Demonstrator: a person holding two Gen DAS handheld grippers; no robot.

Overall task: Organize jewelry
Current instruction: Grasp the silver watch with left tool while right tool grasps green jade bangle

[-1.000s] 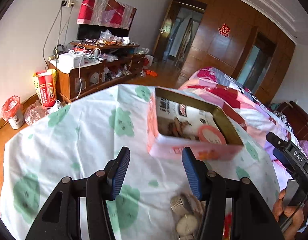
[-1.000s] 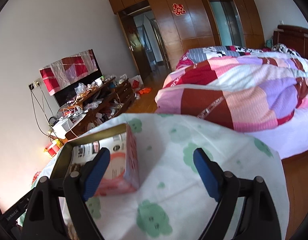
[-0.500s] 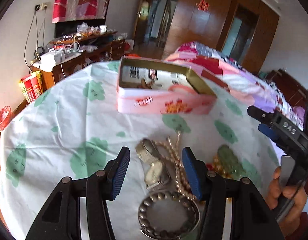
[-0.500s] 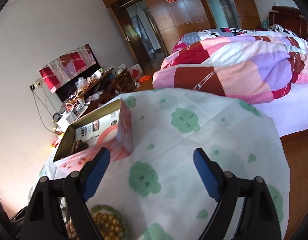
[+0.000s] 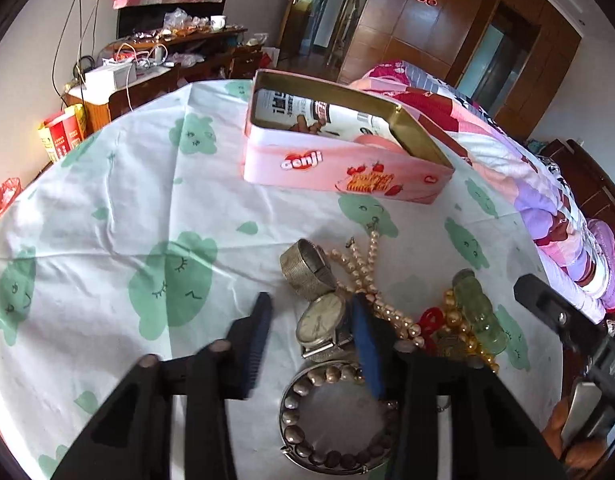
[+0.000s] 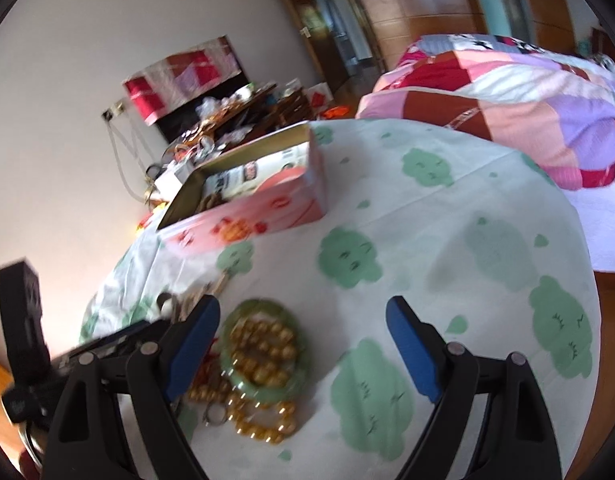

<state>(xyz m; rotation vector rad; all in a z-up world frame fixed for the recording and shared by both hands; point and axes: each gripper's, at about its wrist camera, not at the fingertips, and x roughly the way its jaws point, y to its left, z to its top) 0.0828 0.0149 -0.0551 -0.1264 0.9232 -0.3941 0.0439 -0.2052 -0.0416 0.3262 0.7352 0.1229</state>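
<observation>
A pile of jewelry lies on the table's near side. In the left wrist view my left gripper (image 5: 313,320) is open, its fingers either side of a silver watch (image 5: 321,318) with a mesh band. A pearl necklace (image 5: 367,276), a dark bead bracelet (image 5: 331,416), a green bangle (image 5: 477,312) and gold beads (image 5: 453,320) lie around it. The open pink tin (image 5: 339,168) stands behind. In the right wrist view my right gripper (image 6: 303,344) is open above the cloth, the green bangle (image 6: 267,356) and gold beads (image 6: 263,340) by its left finger. The tin (image 6: 251,208) is far left.
The round table has a white cloth with green cloud prints (image 5: 171,276). A bed with a patchwork quilt (image 6: 507,100) is beyond the table. A cluttered TV cabinet (image 5: 147,76) stands against the wall. The right gripper's body (image 5: 575,344) shows at right in the left wrist view.
Both grippers have tilted down and pulled back toward the jewelry pile. The left gripper now straddles the silver watch. The tin looks farther away.
</observation>
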